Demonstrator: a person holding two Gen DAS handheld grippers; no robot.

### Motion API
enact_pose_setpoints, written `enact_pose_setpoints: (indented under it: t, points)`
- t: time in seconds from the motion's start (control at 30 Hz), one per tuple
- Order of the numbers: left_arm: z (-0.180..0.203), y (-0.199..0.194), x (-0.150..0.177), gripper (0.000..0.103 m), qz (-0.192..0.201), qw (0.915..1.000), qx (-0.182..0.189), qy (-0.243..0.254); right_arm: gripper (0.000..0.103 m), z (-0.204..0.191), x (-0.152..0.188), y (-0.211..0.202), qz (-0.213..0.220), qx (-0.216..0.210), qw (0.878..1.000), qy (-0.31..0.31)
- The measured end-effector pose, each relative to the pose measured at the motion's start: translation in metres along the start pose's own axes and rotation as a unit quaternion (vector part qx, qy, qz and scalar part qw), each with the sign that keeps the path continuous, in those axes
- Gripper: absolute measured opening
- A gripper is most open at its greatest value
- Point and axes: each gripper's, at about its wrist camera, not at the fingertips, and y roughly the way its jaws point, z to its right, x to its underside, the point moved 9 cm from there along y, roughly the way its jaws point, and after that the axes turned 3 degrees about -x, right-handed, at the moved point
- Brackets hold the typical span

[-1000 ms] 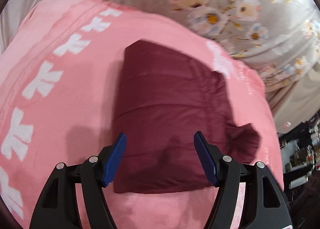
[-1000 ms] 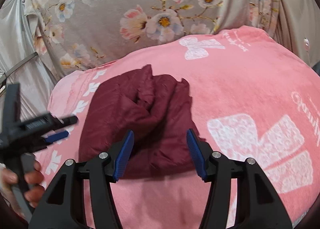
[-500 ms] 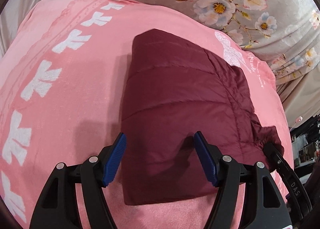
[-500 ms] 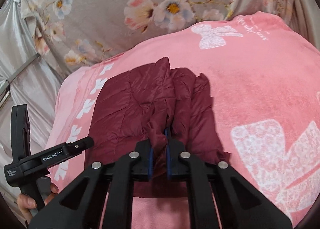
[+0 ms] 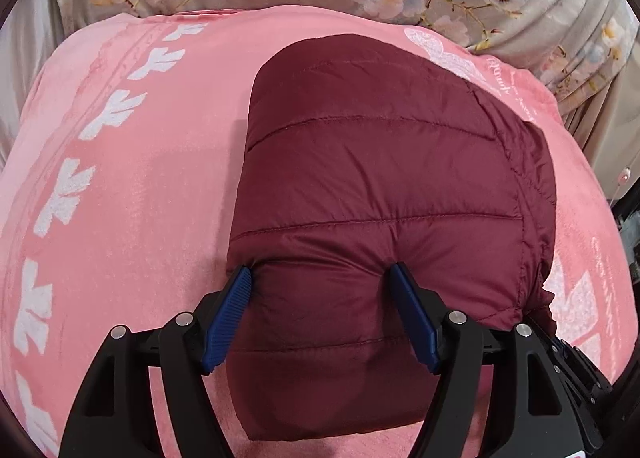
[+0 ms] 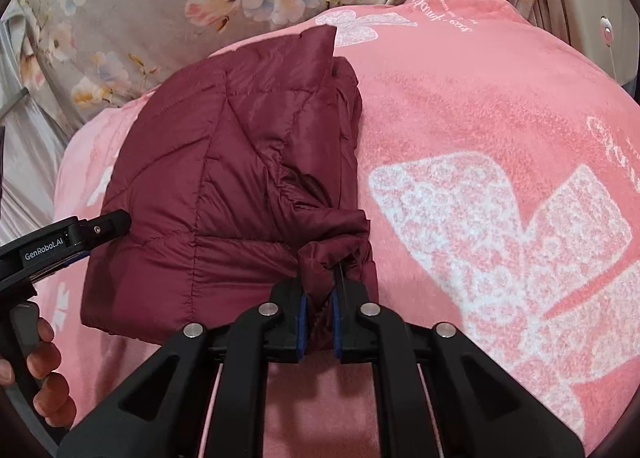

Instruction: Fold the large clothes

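Folded maroon jacket (image 5: 380, 186) on pink blanket (image 5: 132, 198).
Right gripper (image 6: 319, 322) pinches the jacket's bunched near edge; left gripper (image 5: 320, 314) straddles its near corner, jaws apart and pressing into the padding.

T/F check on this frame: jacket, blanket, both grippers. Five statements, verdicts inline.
1. The right gripper is clamped on a bunch of the maroon quilted puffer jacket. True.
2. The left gripper is shut on nothing. False: its jaws stand wide, straddling the jacket's near edge.
3. The jacket lies on a pink fleece blanket with white bows. True.
4. The jacket is spread out flat, unfolded. False: it is folded into a compact bundle.
5. Grey floral fabric lies beyond the blanket. True.
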Motion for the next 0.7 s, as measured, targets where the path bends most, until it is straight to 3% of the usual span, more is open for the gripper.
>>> enact_pose_setpoints:
  t: [0.53,0.7]
  points:
    - [0.007,0.028,0.01,0.076,0.015,0.9987,-0.039,0.031,0.009,0.001,0.012,0.015,0.016,0.014,1.0,-0.02]
    - [0.004,0.021,0.009,0.076,0.008,0.999,-0.028,0.034,0.013,0.008,0.011,0.006,0.006,-0.015,1.0,0.007]
